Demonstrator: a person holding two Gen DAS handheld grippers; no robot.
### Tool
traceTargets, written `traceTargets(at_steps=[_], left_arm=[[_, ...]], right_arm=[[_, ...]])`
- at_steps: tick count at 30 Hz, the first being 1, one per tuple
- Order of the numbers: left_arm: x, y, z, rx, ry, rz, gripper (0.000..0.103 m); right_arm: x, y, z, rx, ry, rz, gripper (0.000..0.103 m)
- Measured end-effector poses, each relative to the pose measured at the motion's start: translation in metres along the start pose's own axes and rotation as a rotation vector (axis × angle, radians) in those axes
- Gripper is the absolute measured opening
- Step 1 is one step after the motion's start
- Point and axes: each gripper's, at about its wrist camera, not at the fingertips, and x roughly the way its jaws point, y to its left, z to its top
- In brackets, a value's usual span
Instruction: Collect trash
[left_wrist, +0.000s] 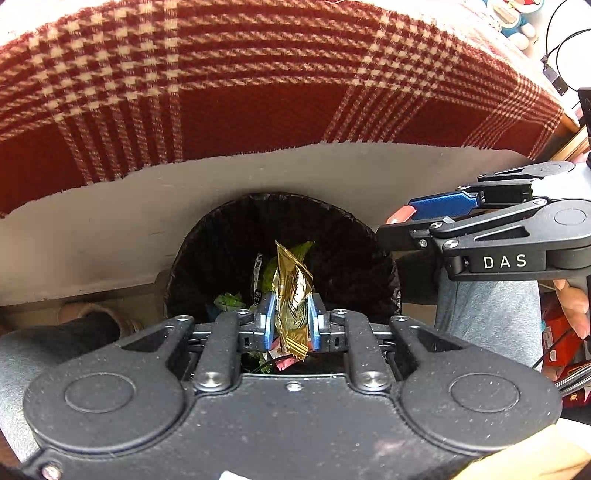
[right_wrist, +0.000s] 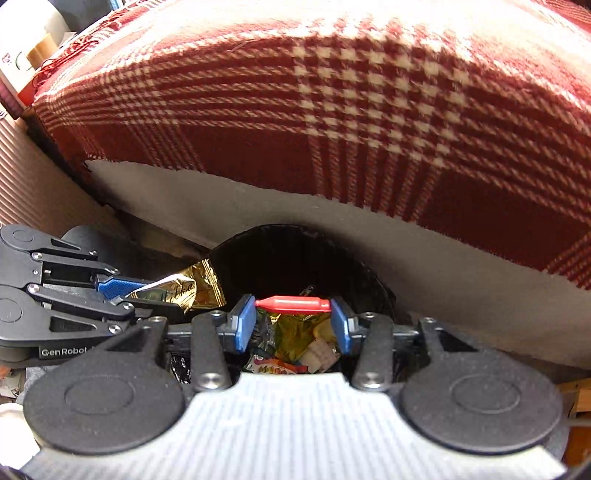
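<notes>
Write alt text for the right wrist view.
The right hand-held gripper holds a small red piece endwise between its blue pads above a black-lined trash bin with wrappers inside. At left, the left hand-held gripper grips a gold wrapper; a red plaid blanket fills the background.

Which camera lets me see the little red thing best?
The right wrist view. There the red piece lies sideways, whole, clamped end to end between the right gripper pads over the bin. The left wrist view shows only its tip peeking past a blue pad.
</notes>
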Motion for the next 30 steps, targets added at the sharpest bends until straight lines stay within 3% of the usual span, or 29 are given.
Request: traceTargets(at_steps=[17, 19, 30], left_arm=[[0.014, -0.001, 0.001, 0.009, 0.042, 0.012, 0.022], [0.015, -0.001, 0.001, 0.010, 0.041, 0.015, 0.026], [0.014, 0.000, 0.002, 0.015, 0.042, 0.018, 0.034]], right_arm=[[0.007, -0.009, 0.004, 0.020, 0.014, -0.002, 0.057], [0.006, -0.009, 0.004, 0.021, 0.015, -0.002, 0.062], [0.011, -0.006, 0.006, 0.023, 0.021, -0.003, 0.064]])
